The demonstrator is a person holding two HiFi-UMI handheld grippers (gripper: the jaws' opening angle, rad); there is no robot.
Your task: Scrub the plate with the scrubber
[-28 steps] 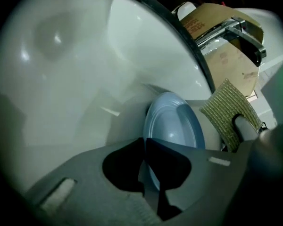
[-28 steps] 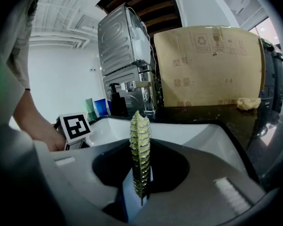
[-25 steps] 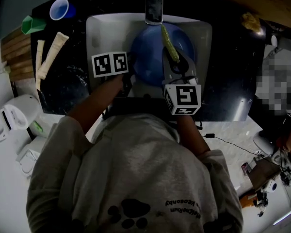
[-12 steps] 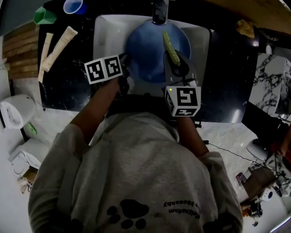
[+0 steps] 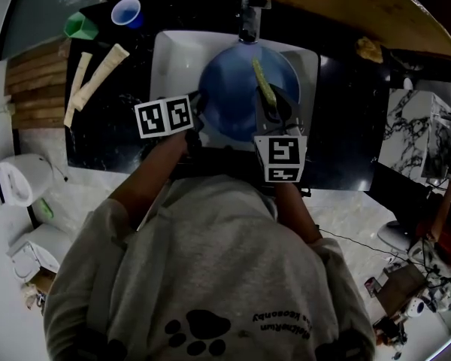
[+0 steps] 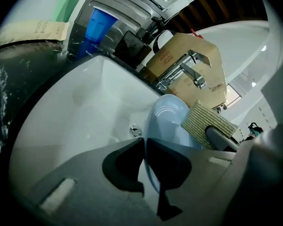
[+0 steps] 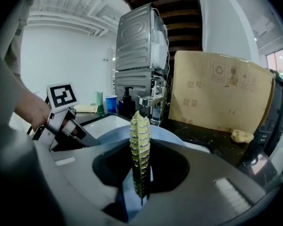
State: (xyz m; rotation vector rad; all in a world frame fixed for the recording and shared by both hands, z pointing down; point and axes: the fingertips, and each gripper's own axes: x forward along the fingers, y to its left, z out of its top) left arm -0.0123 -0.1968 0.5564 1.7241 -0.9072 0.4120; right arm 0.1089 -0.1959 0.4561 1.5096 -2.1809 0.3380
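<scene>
Scrubbing posture over the white basin sink (image 5: 165,51). The left gripper (image 6: 145,161) is clenched on the rim of the round blue plate (image 5: 237,89) and holds it tilted on edge above the sink, probably so that its face is open to the other tool and drips fall into the bowl. The right gripper (image 7: 141,182) grasps the flat yellow-green ribbed scrubber pad (image 7: 140,140) by its lower edge. Most of the pad is thus free to work at the plate's face, below the chrome tap (image 5: 248,21).
</scene>
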